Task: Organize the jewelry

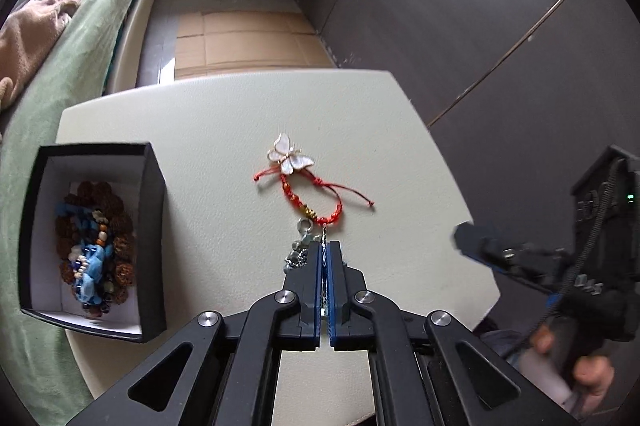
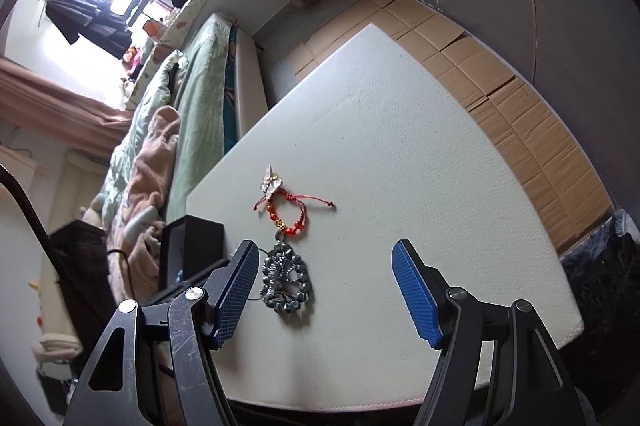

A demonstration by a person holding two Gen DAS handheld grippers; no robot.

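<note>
My left gripper (image 1: 327,246) is shut on a silver beaded pendant (image 1: 298,253), which hangs beside its left finger just above the white table (image 1: 400,154). In the right wrist view the pendant (image 2: 286,282) is a teardrop of grey beads. A red cord bracelet (image 1: 316,200) with a white butterfly charm (image 1: 289,154) lies just beyond it; both also show in the right wrist view, the bracelet (image 2: 286,214) and the butterfly (image 2: 271,182). My right gripper (image 2: 326,280) is open and empty over the table, the pendant by its left finger.
An open black box (image 1: 154,226) holding several bead bracelets (image 1: 96,246) stands at the table's left edge. A bed with green bedding (image 1: 80,66) runs along the left. Cardboard sheets (image 1: 240,42) cover the floor beyond the table. The right gripper (image 1: 520,262) shows at right.
</note>
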